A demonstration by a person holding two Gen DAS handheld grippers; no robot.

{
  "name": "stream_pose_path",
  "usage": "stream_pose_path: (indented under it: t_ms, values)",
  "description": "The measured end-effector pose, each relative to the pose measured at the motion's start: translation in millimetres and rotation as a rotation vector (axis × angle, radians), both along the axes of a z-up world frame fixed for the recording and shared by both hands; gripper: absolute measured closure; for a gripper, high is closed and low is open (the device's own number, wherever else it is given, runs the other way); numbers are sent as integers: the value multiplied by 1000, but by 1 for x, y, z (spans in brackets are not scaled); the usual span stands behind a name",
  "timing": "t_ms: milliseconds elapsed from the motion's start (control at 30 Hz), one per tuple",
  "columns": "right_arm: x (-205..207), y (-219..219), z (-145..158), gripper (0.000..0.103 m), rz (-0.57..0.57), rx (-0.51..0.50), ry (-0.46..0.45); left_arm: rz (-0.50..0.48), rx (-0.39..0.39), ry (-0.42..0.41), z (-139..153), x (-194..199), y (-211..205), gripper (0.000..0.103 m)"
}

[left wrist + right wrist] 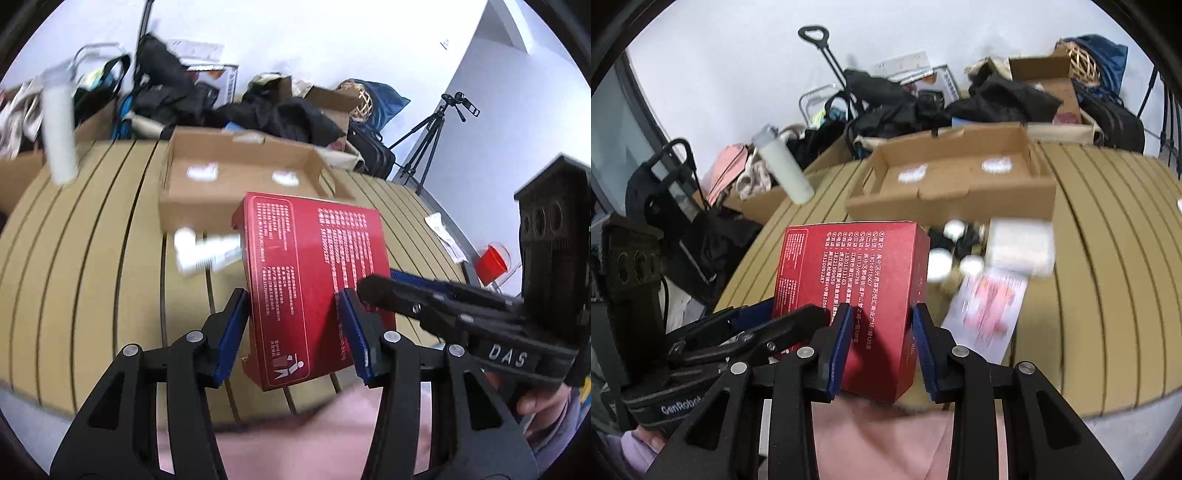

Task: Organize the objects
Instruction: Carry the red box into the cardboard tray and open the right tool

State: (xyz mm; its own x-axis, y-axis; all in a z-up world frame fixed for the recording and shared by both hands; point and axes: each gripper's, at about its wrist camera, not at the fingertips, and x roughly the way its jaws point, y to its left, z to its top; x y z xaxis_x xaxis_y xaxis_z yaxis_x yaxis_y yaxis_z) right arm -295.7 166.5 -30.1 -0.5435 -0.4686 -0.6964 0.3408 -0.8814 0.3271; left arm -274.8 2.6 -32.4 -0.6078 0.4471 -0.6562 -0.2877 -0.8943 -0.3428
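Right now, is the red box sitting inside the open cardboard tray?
No, the red box is held by both grippers in front of the cardboard tray.

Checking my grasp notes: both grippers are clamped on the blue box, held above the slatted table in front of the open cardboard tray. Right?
Nearly: the box is red, not blue, as both wrist views show. The left gripper and right gripper do clamp it above the slatted table, before the open cardboard tray.

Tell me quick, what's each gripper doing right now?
Left gripper: closed on the red box.
Right gripper: closed on the same red box, at its other side.
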Motion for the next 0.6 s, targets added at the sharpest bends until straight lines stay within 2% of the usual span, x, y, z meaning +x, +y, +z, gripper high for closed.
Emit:
stream_pose_path:
  t_ms: [100, 200, 300, 367, 400, 467, 533, 600]
  values:
    - [-54, -6, 12, 67, 7, -6, 6, 12, -12, 9, 12, -64, -7, 57]
    - [-132, -18, 14, 67, 15, -31, -30, 37, -1, -17, 11, -140, -20, 57]
    - [-207, -35, -3, 67, 30, -12, -96, 74, -3, -138, -16, -230, -36, 56]
    - [-260, -47, -24, 67, 50, -5, -176, 103, -46, -193, -32, -269, -41, 56]
    - [-287, -54, -38, 67, 57, -7, -229, 133, -91, -228, -42, -292, -44, 57]
    - [-325, -64, -62, 69, 62, 11, -293, 137, -133, -254, -54, -317, -45, 55]
    - [-346, -70, -77, 69, 45, 55, -320, 117, -160, -268, -62, -332, -44, 49]
    - [-358, -75, -88, 69, 55, 70, -339, 97, -194, -236, -58, -332, -42, 43]
